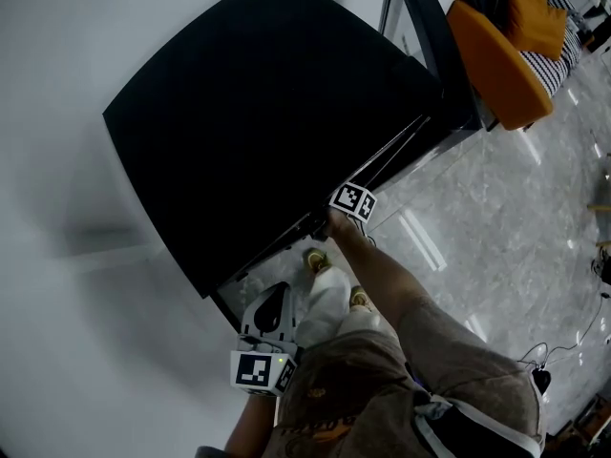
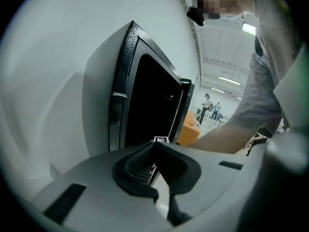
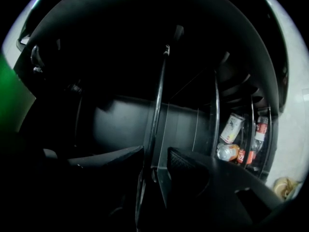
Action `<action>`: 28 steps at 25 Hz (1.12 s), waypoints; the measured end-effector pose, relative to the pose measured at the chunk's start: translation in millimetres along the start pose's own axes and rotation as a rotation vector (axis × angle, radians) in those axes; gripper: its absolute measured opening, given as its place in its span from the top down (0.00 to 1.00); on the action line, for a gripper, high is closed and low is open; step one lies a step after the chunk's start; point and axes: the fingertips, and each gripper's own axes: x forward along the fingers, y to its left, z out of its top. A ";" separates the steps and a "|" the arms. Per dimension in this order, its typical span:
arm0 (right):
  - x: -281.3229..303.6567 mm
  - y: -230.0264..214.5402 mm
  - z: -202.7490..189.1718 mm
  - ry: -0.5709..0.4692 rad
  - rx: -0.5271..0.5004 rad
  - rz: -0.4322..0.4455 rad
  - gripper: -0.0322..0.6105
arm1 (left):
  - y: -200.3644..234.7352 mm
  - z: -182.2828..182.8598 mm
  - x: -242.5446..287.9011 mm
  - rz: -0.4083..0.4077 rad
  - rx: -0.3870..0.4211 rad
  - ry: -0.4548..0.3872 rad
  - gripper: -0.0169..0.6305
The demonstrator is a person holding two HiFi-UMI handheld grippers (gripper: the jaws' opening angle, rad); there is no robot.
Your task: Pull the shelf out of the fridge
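From the head view, the black fridge (image 1: 267, 113) stands against a pale wall, seen from above, with its door (image 1: 420, 22) swung open at the far side. The right gripper (image 1: 346, 208) reaches in under the front edge of the fridge top; only its marker cube and the person's forearm behind it show, and the shelf itself is hidden under the top. The left gripper (image 1: 270, 305) hangs lower, near the person's legs and just in front of the fridge, apart from it. An orange chair (image 1: 496, 55) sits beyond the door on the glossy floor (image 1: 496, 227).

In the left gripper view, the left gripper (image 2: 154, 151) has its fingers (image 2: 134, 167) brought together at the tips, with nothing held between them. Beyond them the fridge (image 2: 120, 105) stands open, and the person's arm stretches into its dark inside.

In the right gripper view, the right gripper (image 3: 155, 158) is inside the dark fridge. The glass shelf (image 3: 161, 115) runs edge-on between its fingers (image 3: 186, 170), which are closed on the shelf's front edge, one on each face. The shelf is inside the fridge, with its far end reaching the back wall. To the right, the door racks (image 3: 251, 124) hold a can (image 3: 232, 127) and bottles (image 3: 259, 133).
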 end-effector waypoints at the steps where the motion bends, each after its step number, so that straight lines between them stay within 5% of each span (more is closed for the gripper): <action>1: 1.1 1.2 0.0 0.001 0.003 0.006 0.73 | 0.7 -0.4 -0.2 0.002 -0.002 0.000 0.96; 9: 3.5 11.2 -2.1 -0.007 0.014 0.049 0.75 | 4.1 -1.7 1.1 0.011 -0.004 0.004 0.96; 13: 5.9 21.5 -0.2 -0.018 -0.025 0.067 0.88 | 5.0 -2.3 1.2 0.015 -0.007 0.004 0.96; 28: -21.1 18.6 -2.2 -0.043 0.095 0.081 0.90 | -0.4 5.8 -8.0 0.021 0.006 -0.016 0.97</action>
